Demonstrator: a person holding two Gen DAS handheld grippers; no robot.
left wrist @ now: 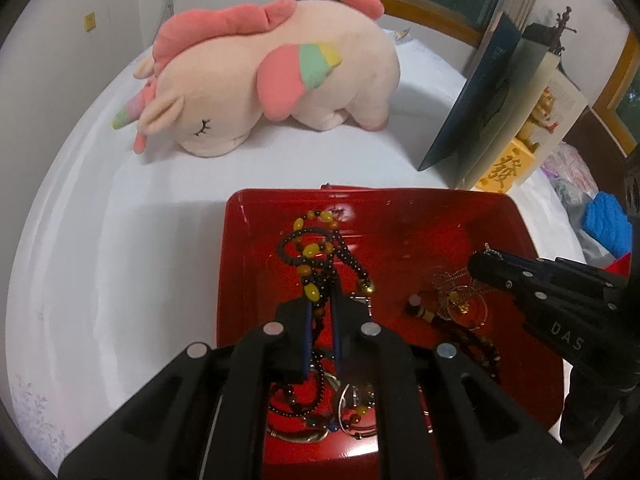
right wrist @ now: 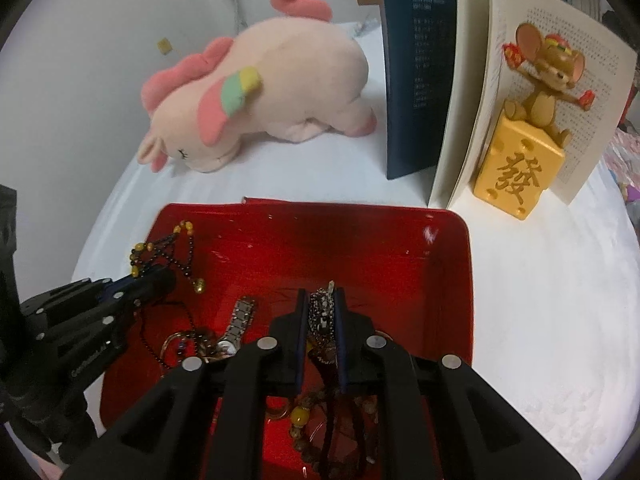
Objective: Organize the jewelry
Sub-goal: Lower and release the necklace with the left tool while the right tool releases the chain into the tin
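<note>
Both grippers working over the red tray (right wrist: 448, 280): the left gripper (left wrist: 322, 300) clamping a dark beaded necklace (left wrist: 316, 248), the right gripper (right wrist: 322, 312) pinching a speckled chain (right wrist: 323, 308), each likely being set down, calling next for release

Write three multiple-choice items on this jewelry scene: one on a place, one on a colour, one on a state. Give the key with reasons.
1. Where does the pink plush unicorn lie?
A. beyond the tray
B. inside the tray
C. on the book

2. What colour is the glossy square tray?
A. blue
B. red
C. white

3. How is the left gripper?
A. wide open, empty
B. shut on the dark and yellow beaded necklace
C. out of sight

Key: 1 A, it rests on the white cloth behind the tray; 2 B, its walls are red; 3 B, beads run between its pads.
</note>
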